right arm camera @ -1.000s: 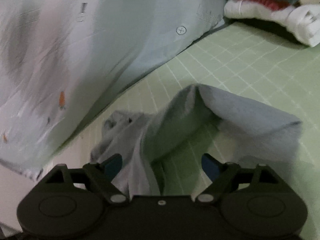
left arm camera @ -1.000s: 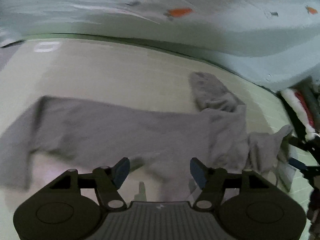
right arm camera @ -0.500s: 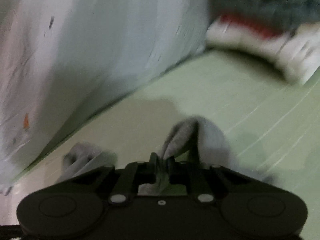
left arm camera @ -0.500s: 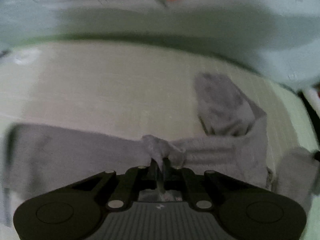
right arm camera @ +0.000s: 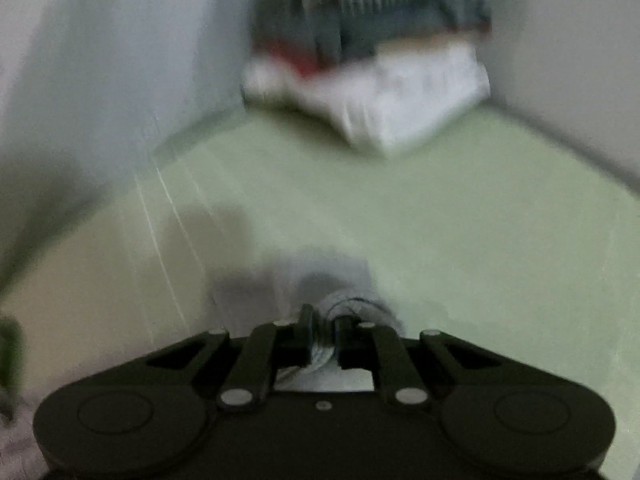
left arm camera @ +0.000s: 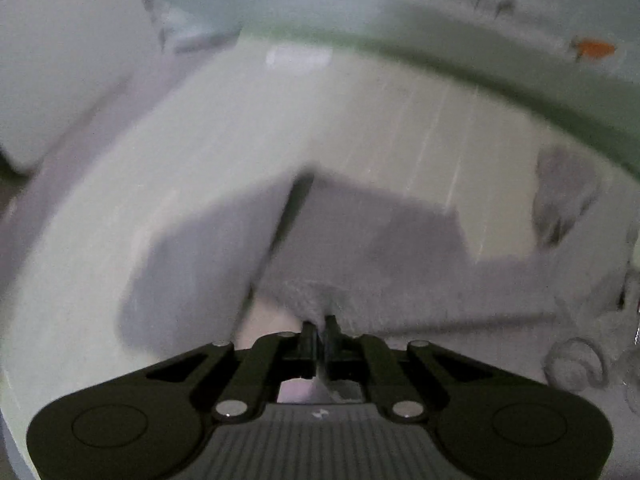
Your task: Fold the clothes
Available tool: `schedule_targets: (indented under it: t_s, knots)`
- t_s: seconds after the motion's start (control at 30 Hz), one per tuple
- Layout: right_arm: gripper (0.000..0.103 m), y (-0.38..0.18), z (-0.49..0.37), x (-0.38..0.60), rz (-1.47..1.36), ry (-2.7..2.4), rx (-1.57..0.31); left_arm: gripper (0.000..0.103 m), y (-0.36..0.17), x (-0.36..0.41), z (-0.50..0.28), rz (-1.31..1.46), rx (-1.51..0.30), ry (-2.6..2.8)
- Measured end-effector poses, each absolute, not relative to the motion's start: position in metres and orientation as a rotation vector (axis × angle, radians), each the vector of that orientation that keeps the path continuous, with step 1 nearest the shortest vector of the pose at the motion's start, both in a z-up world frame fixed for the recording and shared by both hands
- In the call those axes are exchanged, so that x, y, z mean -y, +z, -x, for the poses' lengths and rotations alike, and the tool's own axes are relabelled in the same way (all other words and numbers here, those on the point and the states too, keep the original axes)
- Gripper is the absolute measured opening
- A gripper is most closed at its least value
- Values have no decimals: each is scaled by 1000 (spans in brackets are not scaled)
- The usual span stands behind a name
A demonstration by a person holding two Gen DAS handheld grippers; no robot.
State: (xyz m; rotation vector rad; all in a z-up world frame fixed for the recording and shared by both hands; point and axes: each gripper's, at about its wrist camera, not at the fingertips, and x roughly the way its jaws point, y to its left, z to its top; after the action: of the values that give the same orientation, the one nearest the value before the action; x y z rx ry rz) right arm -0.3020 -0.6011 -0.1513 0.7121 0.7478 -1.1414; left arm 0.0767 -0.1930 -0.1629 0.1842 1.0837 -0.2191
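Note:
A grey garment (left arm camera: pixel 360 248) hangs and drapes over the pale green gridded mat (left arm camera: pixel 380 120). My left gripper (left arm camera: pixel 319 322) is shut on a bunched edge of the garment, lifted off the mat, with cloth trailing left and right. A sleeve end (left arm camera: pixel 564 196) lies at the far right. My right gripper (right arm camera: pixel 323 320) is shut on another bunch of the same grey garment (right arm camera: pixel 344 280), just above the mat (right arm camera: pixel 440 220). Both views are blurred by motion.
A stack of folded clothes (right arm camera: pixel 372 80), white, red and dark, sits at the far end of the mat. A pale blue sheet with small prints (left arm camera: pixel 520 20) borders the mat. A white block (left arm camera: pixel 60 60) stands at the far left.
Both grippers were open over the flat garment one second ago; they have shut on its cloth and lifted it. Both views have swung, the right one toward the folded stack.

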Motion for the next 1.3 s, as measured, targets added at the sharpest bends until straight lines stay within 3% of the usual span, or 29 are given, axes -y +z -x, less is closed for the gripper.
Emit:
schedule_targets:
  t_s: [0.1,0.2,0.27,0.33,0.47,0.67,0.73,0.77,0.83,0.97,1.3]
  knots:
    - [29,-151,301,597,-681,-1162,-774,10,-163,190,-69,-195,-1106,-236]
    - [64,-141,286,595,-602,-1154,-763,19,-147,192,-69,-212,-1070,-271]
    - [75,-134,275,594,-550,-1149,-756,38,-135,196,-70,-202,-1049,-297]
    - [88,-127,265,592,-498,-1143,-748,50,-122,199,-70,-176,-1027,-335]
    - [91,-113,244,589,-394,-1129,-732,60,-110,217,-69,-200,-978,-408]
    - [92,-83,246,594,-355,-1123,-712,62,-115,248,-69,-275,-959,-453]
    - [102,-74,257,604,-393,-1112,-726,63,-122,249,-71,-275,-985,-452]
    - [102,-75,263,611,-424,-1100,-752,63,-125,249,-73,-273,-1000,-451]
    - [91,-85,270,623,-473,-1070,-826,63,-132,248,-72,-260,-1029,-445]
    - [93,-93,265,612,-340,-1066,-885,63,-133,248,-68,-240,-1039,-473]
    - [91,-148,158,593,-392,-743,-906,63,-130,268,-73,-257,-1013,-566]
